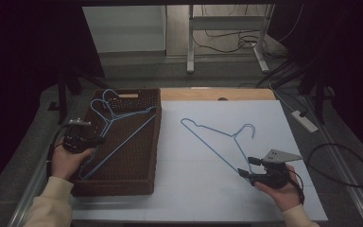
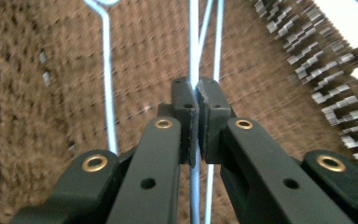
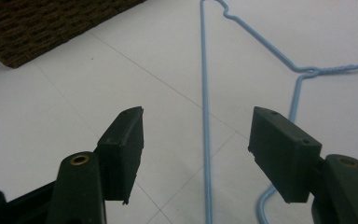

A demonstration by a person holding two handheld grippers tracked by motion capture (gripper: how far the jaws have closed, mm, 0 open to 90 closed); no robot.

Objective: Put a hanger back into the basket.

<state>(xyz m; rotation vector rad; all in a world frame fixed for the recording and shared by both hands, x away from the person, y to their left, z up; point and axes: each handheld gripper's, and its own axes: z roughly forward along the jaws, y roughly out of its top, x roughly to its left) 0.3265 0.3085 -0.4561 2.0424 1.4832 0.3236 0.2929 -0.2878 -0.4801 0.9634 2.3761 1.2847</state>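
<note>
While the right tool (image 1: 246, 174) is sitting near the front edge of the white tabletop (image 1: 203, 198) with its jaws spread wide and gripping nothing, the loose hanger (image 1: 220, 142) is lying flat right ahead of it. In the right gripper view that hanger's long bottom wire (image 3: 204, 116) is running straight away between the two open jaws, not yet touched by either pad. Its long axis is slanting from the tool's tip up and to the left across the tabletop, hook end out to the right, so the right hand is clearly the nearer one for this pickup. Over on the left, the left tool (image 1: 98, 140) is clenched on the wire of a second hanger (image 1: 118, 127), holding it inside the brown woven basket (image 1: 144, 187). Further back in that basket more blue hangers (image 1: 105, 101) are resting.
</note>
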